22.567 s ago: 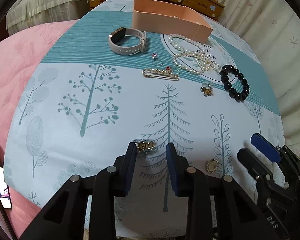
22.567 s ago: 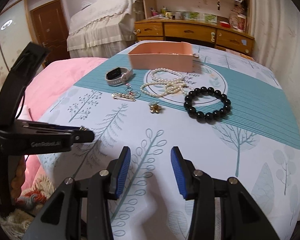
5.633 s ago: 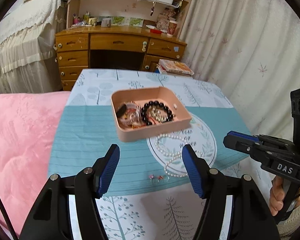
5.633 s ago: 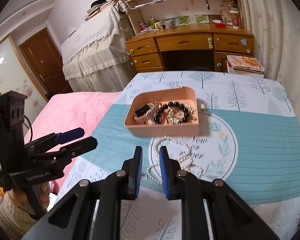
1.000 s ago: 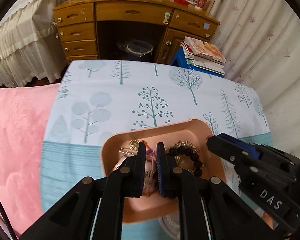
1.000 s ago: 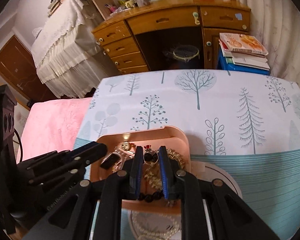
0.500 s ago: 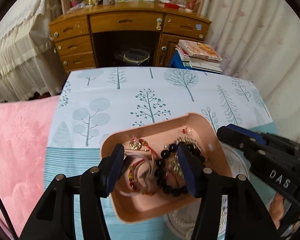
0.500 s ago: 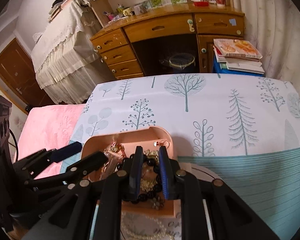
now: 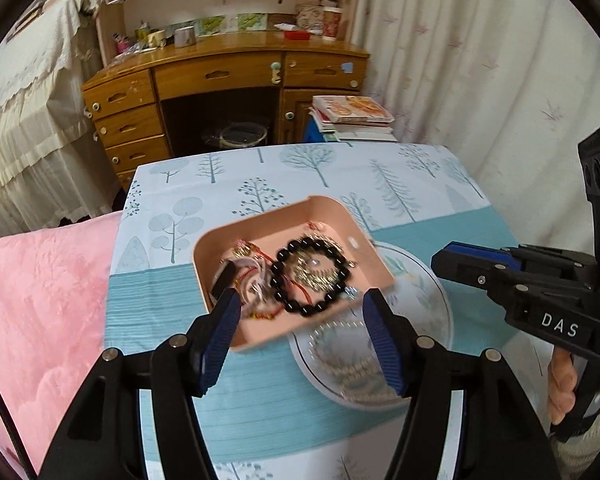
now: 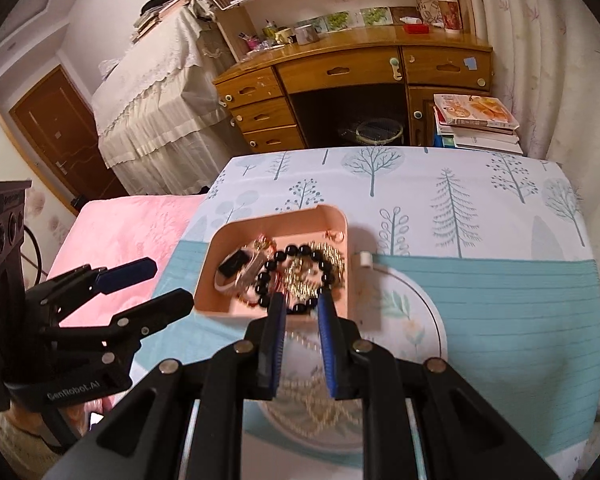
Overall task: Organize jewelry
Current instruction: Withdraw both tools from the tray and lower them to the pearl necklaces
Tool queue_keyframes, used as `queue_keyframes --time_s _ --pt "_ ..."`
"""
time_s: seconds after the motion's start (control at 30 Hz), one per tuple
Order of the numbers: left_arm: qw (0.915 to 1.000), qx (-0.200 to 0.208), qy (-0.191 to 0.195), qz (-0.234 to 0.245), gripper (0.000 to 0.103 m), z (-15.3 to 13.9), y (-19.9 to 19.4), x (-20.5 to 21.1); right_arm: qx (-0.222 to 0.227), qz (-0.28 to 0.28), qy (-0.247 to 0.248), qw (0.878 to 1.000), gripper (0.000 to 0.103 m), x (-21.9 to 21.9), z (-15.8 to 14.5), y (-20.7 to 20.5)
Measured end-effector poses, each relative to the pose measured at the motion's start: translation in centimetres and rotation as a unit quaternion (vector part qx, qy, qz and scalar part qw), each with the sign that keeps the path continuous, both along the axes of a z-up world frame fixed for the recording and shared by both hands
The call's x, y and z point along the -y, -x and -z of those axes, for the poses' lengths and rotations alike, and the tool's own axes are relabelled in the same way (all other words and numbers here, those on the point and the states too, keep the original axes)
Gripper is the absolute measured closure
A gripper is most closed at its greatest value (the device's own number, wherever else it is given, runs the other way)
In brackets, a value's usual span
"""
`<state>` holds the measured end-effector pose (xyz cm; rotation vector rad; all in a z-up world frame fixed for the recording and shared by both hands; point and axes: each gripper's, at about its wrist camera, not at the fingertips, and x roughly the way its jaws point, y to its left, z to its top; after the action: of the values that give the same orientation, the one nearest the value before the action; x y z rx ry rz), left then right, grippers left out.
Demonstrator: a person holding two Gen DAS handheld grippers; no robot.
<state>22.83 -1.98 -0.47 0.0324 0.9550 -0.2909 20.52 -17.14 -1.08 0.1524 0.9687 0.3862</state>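
A pink tray [image 9: 332, 216] [image 10: 340, 216] sits on the tree-print cloth and holds a black bead bracelet [image 9: 312, 276] [image 10: 268, 270], gold chains [image 9: 320, 270], a watch [image 10: 236, 266] and red-thread pieces. A pearl necklace [image 9: 352, 364] [image 10: 316, 404] lies on the cloth on the near side of the tray. My left gripper [image 9: 300, 328] is open and empty, above the tray's near edge. My right gripper [image 10: 302, 320] is empty, its jaws a narrow gap apart, above the tray's near edge.
A wooden desk [image 9: 220, 76] [image 10: 352, 64] with drawers stands beyond the table. A stack of books [image 9: 348, 116] [image 10: 476, 120] lies by the curtain. A pink quilt [image 9: 40, 288] is on the left. A small white piece [image 10: 365, 258] lies right of the tray.
Both grippers have drawn back and up from the tray. The left jaws went from shut on a red-thread piece to wide open. That piece and a ring now lie in the tray.
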Motion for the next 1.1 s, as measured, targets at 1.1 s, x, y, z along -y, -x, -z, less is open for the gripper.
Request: queue_keyframes --time_s 1.1 --pt "0.9909 -0.129 0.014 -0.036 0.041 11.3 -2.2 1.7 -0.032 -0.158 0.121 0.98 0.081 -0.5 11.0 4.3"
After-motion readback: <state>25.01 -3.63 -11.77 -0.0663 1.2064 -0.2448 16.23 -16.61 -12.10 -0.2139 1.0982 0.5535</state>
